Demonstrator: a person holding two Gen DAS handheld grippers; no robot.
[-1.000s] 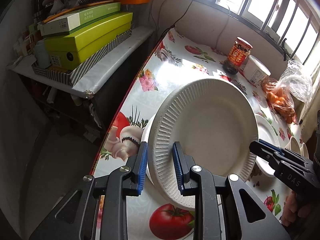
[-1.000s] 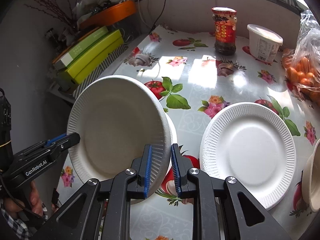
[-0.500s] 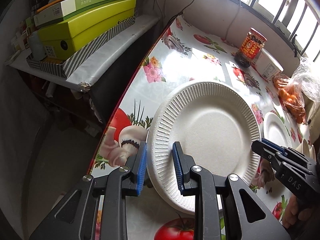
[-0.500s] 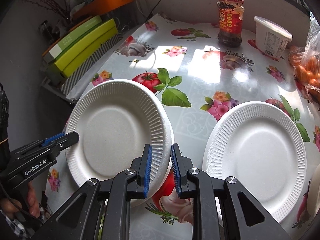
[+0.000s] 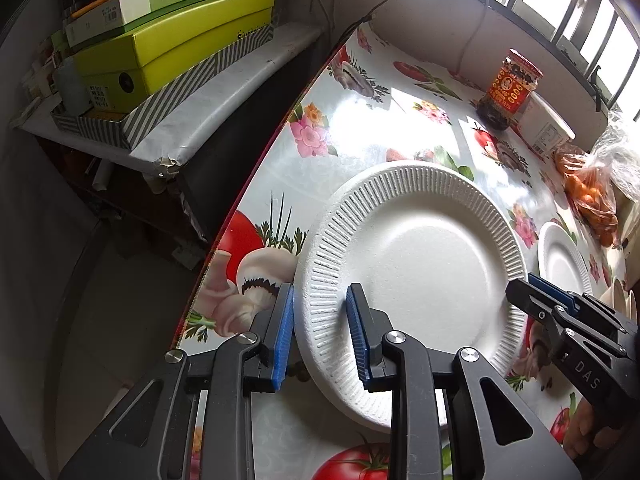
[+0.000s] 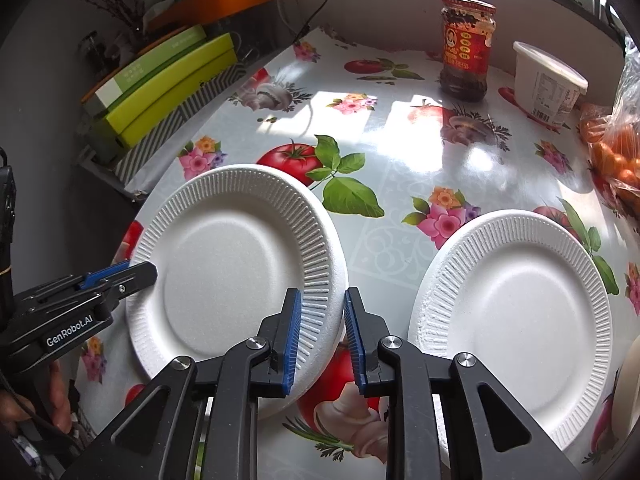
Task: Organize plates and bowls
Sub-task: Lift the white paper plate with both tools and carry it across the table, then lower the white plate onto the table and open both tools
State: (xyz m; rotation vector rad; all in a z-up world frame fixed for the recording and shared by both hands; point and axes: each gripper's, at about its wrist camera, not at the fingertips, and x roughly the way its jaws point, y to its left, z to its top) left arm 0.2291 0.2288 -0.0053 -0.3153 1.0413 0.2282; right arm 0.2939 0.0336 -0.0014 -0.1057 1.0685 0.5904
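Plate [image 5: 416, 268] has come down flat onto the counter [image 5: 360, 136]; left hand-held gripper [image 5: 320, 336] has just been easing open around its rim, right hand-held gripper [image 6: 320, 336] straddles the opposite rim, pads slack.

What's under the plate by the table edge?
A second plate's rim peeks out below the plate; the rest of it and the tablecloth beneath are covered.

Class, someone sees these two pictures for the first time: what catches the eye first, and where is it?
A white foam plate fills the near left of the flowered table, its ribbed rim between the jaws of the left gripper and the right gripper. A second plate lies apart to its right, and a red-labelled jar stands by the far wall.
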